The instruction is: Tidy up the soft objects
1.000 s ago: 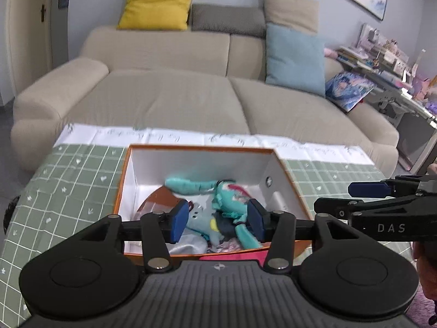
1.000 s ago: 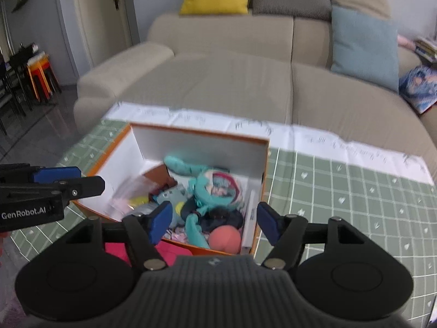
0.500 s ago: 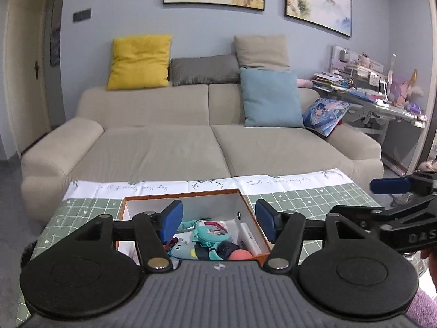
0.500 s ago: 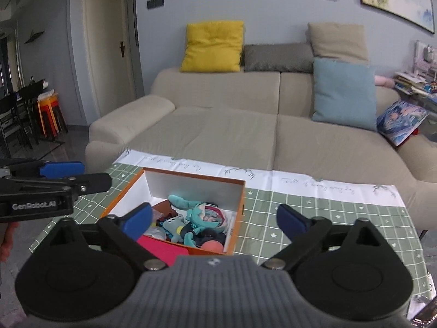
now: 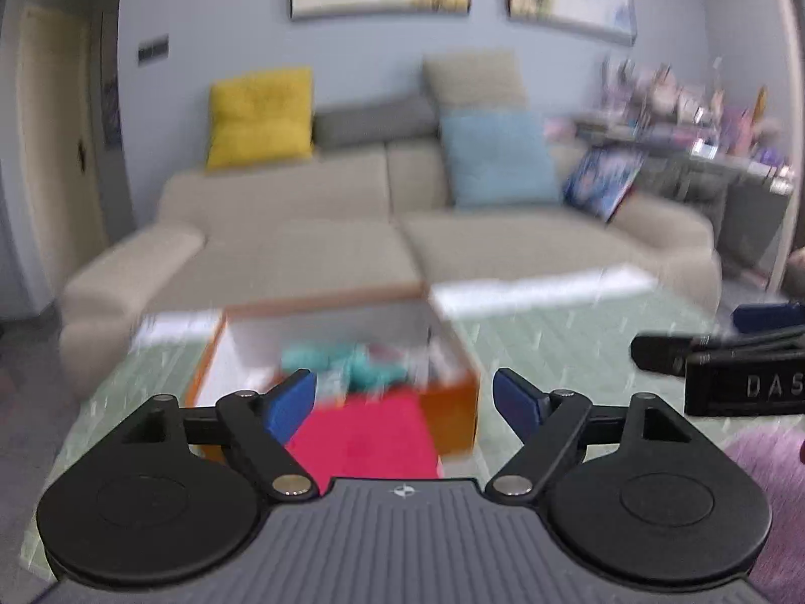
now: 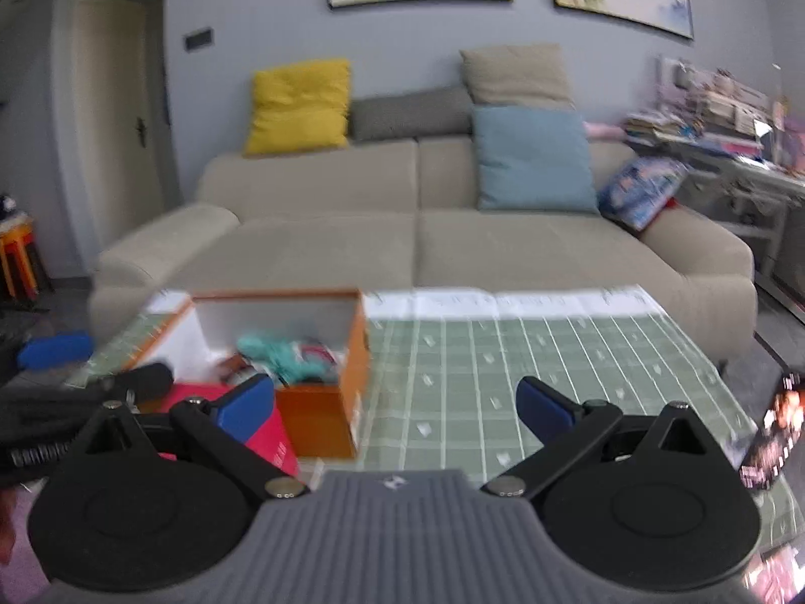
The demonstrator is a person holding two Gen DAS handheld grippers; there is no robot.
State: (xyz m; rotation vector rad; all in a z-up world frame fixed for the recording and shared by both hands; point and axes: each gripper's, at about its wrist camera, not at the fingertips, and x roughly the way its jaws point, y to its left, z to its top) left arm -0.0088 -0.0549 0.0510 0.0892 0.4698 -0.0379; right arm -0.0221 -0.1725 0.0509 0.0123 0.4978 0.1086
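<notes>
Two tools, both wide apart and holding nothing: left tool, right tool. Just beyond them, a pink lid leans against the orange box on the green-checked desk. Teal plush lies inside the box with other soft toys, blurred. Farther back: beige sofa.

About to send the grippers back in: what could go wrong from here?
1. The left wrist view is smeared by motion, so the toys in the orange box are hard to single out.
2. The pink item leans against the box front; reaching in may knock it.
3. Left gripper and right gripper sit close and could collide.
</notes>
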